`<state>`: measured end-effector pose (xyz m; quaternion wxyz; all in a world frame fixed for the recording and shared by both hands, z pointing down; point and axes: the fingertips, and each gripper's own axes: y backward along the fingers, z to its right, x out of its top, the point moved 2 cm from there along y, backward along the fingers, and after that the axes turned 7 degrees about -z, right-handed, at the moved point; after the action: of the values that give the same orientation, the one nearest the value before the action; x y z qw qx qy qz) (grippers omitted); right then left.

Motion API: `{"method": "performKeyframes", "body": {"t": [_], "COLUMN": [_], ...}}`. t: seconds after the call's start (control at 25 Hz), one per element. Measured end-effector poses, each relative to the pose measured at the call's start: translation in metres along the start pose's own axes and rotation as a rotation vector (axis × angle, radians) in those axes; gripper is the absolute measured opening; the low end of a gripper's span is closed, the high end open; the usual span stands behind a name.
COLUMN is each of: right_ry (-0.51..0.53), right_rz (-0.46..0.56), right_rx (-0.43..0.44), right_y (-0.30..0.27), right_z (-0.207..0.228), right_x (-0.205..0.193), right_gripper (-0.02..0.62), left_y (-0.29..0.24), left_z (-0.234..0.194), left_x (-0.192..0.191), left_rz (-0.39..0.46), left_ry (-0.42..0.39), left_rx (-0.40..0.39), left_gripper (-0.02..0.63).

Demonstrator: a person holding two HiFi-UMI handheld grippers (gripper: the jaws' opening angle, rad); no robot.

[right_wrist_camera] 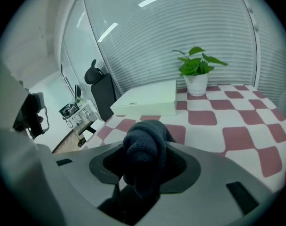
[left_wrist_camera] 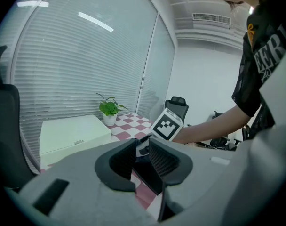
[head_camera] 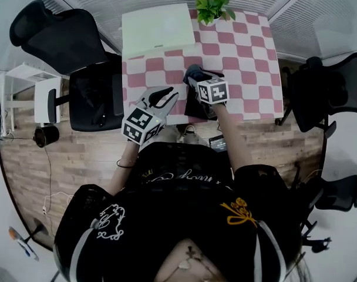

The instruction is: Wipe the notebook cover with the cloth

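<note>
A dark knitted cloth (head_camera: pixel 195 73) (right_wrist_camera: pixel 145 147) is bunched between the jaws of my right gripper (head_camera: pixel 194 79) (right_wrist_camera: pixel 145 167), which is shut on it above the near edge of the checked table (head_camera: pixel 249 51). Under that gripper lies the black notebook (head_camera: pixel 196 108) (left_wrist_camera: pixel 146 172), partly hidden by it. My left gripper (head_camera: pixel 167 97) (left_wrist_camera: pixel 142 150) hovers at the table's near left edge, just left of the notebook, open with nothing between its ribbed pads. The right gripper's marker cube (left_wrist_camera: pixel 167 124) shows beyond the left jaws.
A flat white box (head_camera: pixel 158 28) (right_wrist_camera: pixel 150 98) lies at the table's far left, and a potted plant (head_camera: pixel 212 4) (right_wrist_camera: pixel 197 74) stands beside it at the back. Black office chairs stand left (head_camera: pixel 78 69) and right (head_camera: pixel 331 93) of the table.
</note>
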<state>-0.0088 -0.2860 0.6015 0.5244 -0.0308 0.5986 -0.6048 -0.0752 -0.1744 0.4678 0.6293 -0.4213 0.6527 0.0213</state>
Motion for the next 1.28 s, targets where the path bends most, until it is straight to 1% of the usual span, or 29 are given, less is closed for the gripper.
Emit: {"method": "performKeyframes", "body": {"t": [0.16,0.36,0.64,0.88,1.0,1.28], "right_ry": [-0.056,-0.135,-0.154,-0.205,-0.234,-0.341], "right_rz": [-0.081,-0.045,-0.030,-0.011,-0.001,0.017], "right_rx": [-0.043,-0.017,-0.052,-0.090,-0.124,-0.209], "right_y": [-0.022,-0.016,0.002,0.021,0.032,0.059], "right_z": [0.016,0.031,0.054,0.074,0.088,0.119], "right_x": [-0.019,-0.027,-0.037,-0.049,-0.057,-0.079], "right_gripper": [0.167,0.167,0.167,0.167,0.167,0.167], "left_y": [0.000,-0.001,-0.009,-0.019,-0.023,-0.029], "left_z": [-0.008,-0.016,-0.017,-0.010,-0.006,0.001], "left_x": [-0.004,-0.011,-0.012,-0.010,-0.009,-0.006], "left_rz": [-0.004,-0.013,-0.022,-0.035,-0.041,-0.043], "left_ry": [0.019,0.034,0.032,0.014,0.005,-0.015], "left_rx": [-0.001,-0.004,-0.025,-0.056,-0.069,-0.090], "left_gripper": [0.083,0.081,0.081,0.081,0.083,0.081]}}
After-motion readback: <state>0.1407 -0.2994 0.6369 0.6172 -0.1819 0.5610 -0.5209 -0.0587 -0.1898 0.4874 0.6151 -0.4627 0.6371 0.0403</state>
